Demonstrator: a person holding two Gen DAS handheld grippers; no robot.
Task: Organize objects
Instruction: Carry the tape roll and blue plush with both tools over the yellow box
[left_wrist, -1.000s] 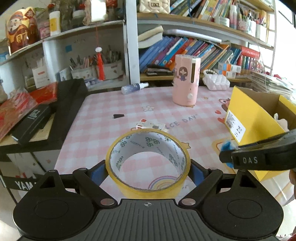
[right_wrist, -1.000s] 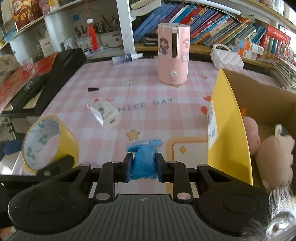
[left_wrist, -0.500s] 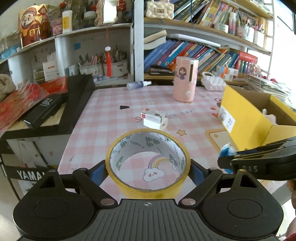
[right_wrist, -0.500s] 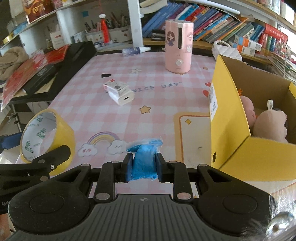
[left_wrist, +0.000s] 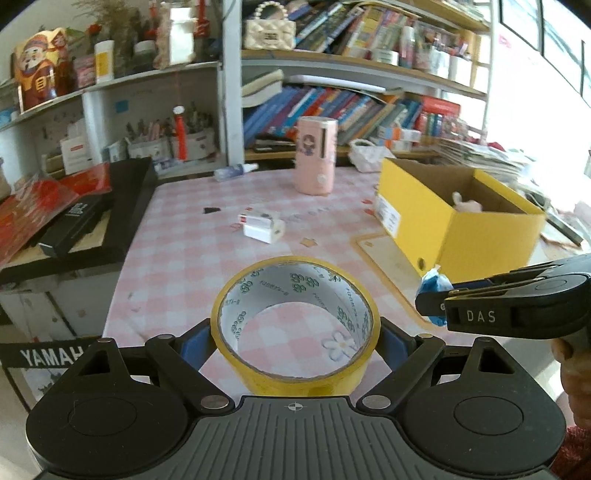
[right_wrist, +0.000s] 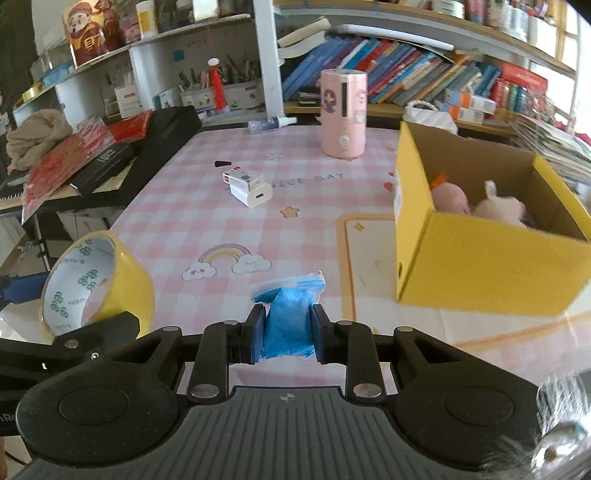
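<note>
Both grippers loaded, held above the near edge of the table (right_wrist: 207, 221). The left gripper (left_wrist: 295, 334) grasps a tape roll (left_wrist: 295, 328) across its outer wall, jaws spread wide to fit it, the roll's open core facing the camera. The right gripper (right_wrist: 286, 332) is clenched on a blue packet (right_wrist: 286, 317), pinched at its lower half with the crinkled top standing free above the jaws.

Risks, as judged from this arrangement. The tape roll is smooth and round and is gripped on two narrow lines only; a tilt or a jolt could let it pivot or slide out and roll off the table's near edge. The packet looks soft and slippery, so it may creep out of the pinch. The two grippers lie close beside one another, and a converging approach to the box (right_wrist: 480, 266) could make them collide. A low approach could strike the box's near wall and push it.

Containers. The yellow box stands open on the right of the table; inside lie at least two pink plush toys (right_wrist: 476, 203), with free room around them. A charger (right_wrist: 251, 194) and a small carton (right_wrist: 242, 177), touching each other, lie loose on the table mid-way back.
</note>
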